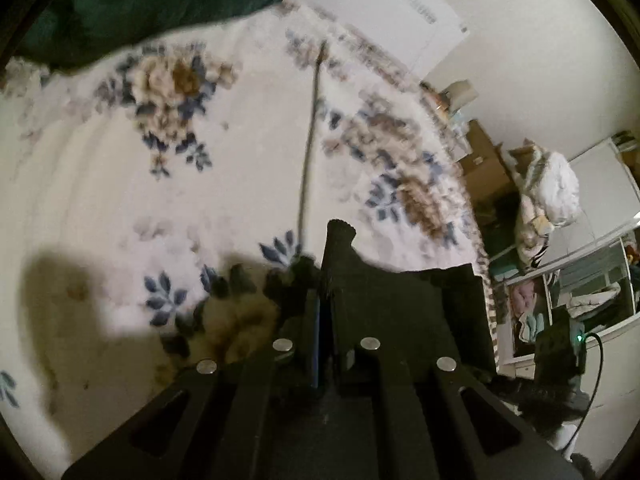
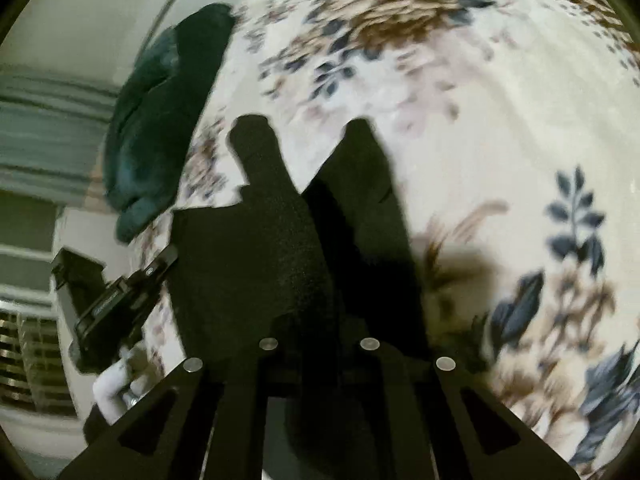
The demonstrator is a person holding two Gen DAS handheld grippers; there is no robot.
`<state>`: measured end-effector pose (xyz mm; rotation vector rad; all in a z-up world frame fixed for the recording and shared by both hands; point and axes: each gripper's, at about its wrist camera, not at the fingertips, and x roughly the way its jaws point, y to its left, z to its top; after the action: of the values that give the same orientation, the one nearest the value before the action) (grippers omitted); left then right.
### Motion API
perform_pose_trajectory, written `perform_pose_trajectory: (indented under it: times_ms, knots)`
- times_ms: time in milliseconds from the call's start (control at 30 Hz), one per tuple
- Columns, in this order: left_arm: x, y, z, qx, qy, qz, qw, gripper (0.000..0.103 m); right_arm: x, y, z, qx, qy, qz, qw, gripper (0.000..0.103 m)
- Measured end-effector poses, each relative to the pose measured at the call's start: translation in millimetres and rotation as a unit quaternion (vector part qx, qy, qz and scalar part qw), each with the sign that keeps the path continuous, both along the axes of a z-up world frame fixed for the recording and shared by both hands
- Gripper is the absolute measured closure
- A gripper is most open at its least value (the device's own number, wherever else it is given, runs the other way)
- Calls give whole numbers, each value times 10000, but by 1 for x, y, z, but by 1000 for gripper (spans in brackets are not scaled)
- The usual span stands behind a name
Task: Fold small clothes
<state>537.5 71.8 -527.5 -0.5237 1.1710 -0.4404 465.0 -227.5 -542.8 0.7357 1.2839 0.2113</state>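
step: reach for dark green garment [image 1: 160,4], upper left of left view, on floral blanket [image 1: 100,184] | left gripper [image 1: 320,264] fingers together, empty | right gripper [image 2: 308,148] shut, tips splayed | advice: open wide before pinching an edge

Both fisheye views are dimly lit and softened by motion blur; the floral bedspread [image 1: 120,184] is smeared, straight lines are bent near the dark circular rims, and soft shadows are cast across the fabric
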Motion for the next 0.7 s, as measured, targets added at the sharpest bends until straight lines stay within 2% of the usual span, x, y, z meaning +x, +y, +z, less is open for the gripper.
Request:
perform_pose_trajectory:
  times_ms: [100, 133, 167, 200, 233, 267, 300, 333, 367, 467, 533, 567, 600, 633, 667, 700]
  knots:
    - [3, 2, -25, 121, 603, 65, 9981, 98, 7, -21, -23, -393, 472, -406, 9973, 91]
    - [-3, 6, -29, 104, 724, 52, 9973, 97, 0, -29, -28, -405, 646, -547, 9956, 85]
    - [-10, 9, -27, 81, 727, 43, 9973, 92, -4, -34, -29, -310, 725, -603, 9951, 71]
    - [-22, 14, -24, 51, 692, 23, 9976, 87, -14, -41, -24, -147, 696, -643, 9954, 65]
    - [-33, 18, -22, 34, 658, 13, 9978, 74, -25, -44, -17, -30, 613, -625, 9962, 59]
    - [-49, 25, -21, 49, 623, 49, 9980, 65, -43, -45, -9, 102, 552, -555, 9969, 55]
    - [-63, 31, -20, 50, 612, 102, 9981, 53, -56, -45, -4, 194, 549, -505, 9970, 52]
    - [-74, 34, -21, 27, 629, 137, 9979, 46, -71, -44, 0, 317, 541, -445, 9970, 48]
    - [-87, 38, -25, 25, 701, 153, 9974, 45, -87, -39, 3, 467, 523, -356, 9969, 46]
    - [-121, 41, -50, -116, 1164, 170, 9930, 45, -133, -20, -1, 785, 674, -69, 9946, 44]
    - [-134, 37, -58, -335, 1313, 185, 9906, 48, -155, -7, -10, 922, 714, -28, 9932, 34]
    - [-142, 34, -59, -414, 1250, 199, 9911, 58, -158, -2, -15, 910, 745, -19, 9931, 34]
    - [-149, 31, -55, -420, 1092, 186, 9930, 73, -158, 2, -25, 941, 839, -20, 9920, 34]
    - [-154, 28, -51, -279, 971, 167, 9947, 85, -157, 5, -32, 968, 876, -14, 9914, 34]
    - [-159, 27, -45, -183, 842, 205, 9961, 91, -156, 9, -36, 891, 846, 3, 9924, 43]
    - [-166, 31, -39, -210, 729, 325, 9966, 91, -154, 11, -37, 790, 733, 3, 9942, 56]
